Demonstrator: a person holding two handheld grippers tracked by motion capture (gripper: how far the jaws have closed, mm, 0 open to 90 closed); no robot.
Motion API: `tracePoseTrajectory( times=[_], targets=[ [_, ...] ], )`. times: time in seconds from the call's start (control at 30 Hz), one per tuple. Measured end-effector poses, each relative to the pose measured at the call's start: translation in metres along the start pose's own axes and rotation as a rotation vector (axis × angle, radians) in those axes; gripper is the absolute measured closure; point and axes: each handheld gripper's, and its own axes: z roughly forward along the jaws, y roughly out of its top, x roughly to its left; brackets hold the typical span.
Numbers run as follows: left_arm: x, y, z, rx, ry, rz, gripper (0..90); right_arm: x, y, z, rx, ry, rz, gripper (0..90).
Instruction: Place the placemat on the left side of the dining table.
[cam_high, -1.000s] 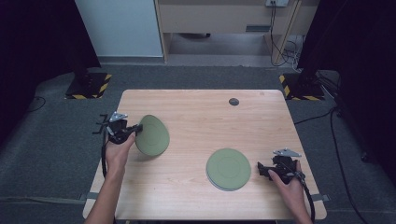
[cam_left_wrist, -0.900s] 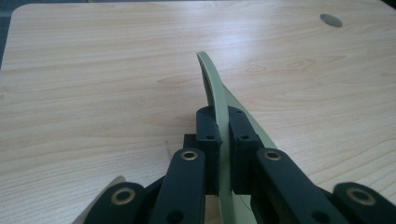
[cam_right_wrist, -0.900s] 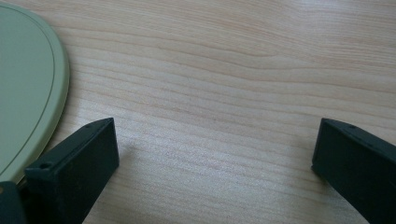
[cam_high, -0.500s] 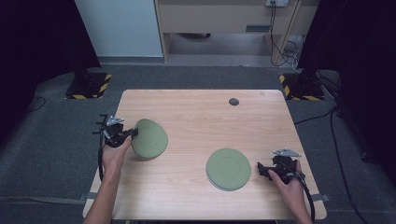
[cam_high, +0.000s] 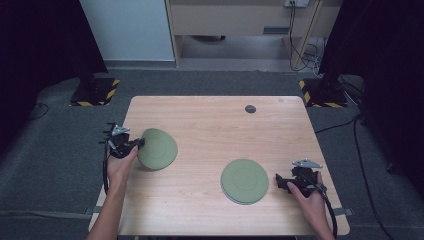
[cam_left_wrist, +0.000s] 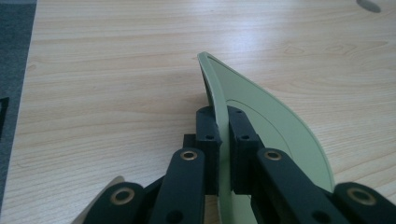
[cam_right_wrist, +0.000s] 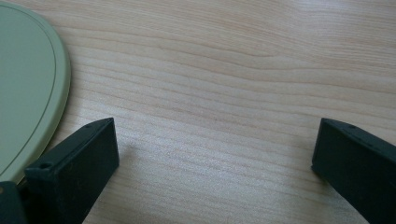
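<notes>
So the left claw (cam_high: 135, 144) is clamped on the rim of a green plate (cam_high: 158, 149), holding it tilted up on edge over the left side of the wooden worktop (cam_high: 210, 125). In the left gripper view the rim sits squeezed between both jaws, with the plate (cam_left_wrist: 275, 126) curving off to the right. The right claw (cam_high: 278, 181) rests low near the right front corner with its jaws spread wide and nothing between them, just beside a stack of green plates (cam_high: 244, 180) lying flat. A small dark disc (cam_high: 250, 109) sits near the far edge. No readable writing anywhere. The middle of the worktop between the two plates is bare wood, and grey carpet (cam_high: 60, 145) surrounds it.
</notes>
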Motion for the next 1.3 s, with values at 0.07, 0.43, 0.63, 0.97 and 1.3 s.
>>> tracePoseTrajectory(
  times=[0.07, 0.43, 0.63, 0.97, 1.3],
  targets=[
    [0.003, -0.001, 0.000, 0.006, 0.005, 0.000, 84.7, 0.000, 0.000, 0.000, 0.000, 0.000, 0.001, 0.9],
    [0.013, -0.009, 0.003, 0.018, 0.037, -0.015, 82.4, 0.000, 0.000, 0.000, 0.000, 0.002, -0.001, 0.8],
    [0.017, -0.010, 0.003, 0.033, 0.059, -0.011, 79.8, 0.000, 0.000, 0.000, 0.000, 0.003, -0.001, 0.9],
    [0.021, -0.012, 0.008, 0.055, 0.096, -0.016, 73.3, 0.000, 0.000, 0.000, 0.000, 0.003, -0.002, 0.9],
    [0.027, -0.012, 0.005, 0.042, 0.128, -0.028, 63.9, 0.000, 0.000, 0.000, 0.000, 0.003, -0.001, 0.9]
  ],
)
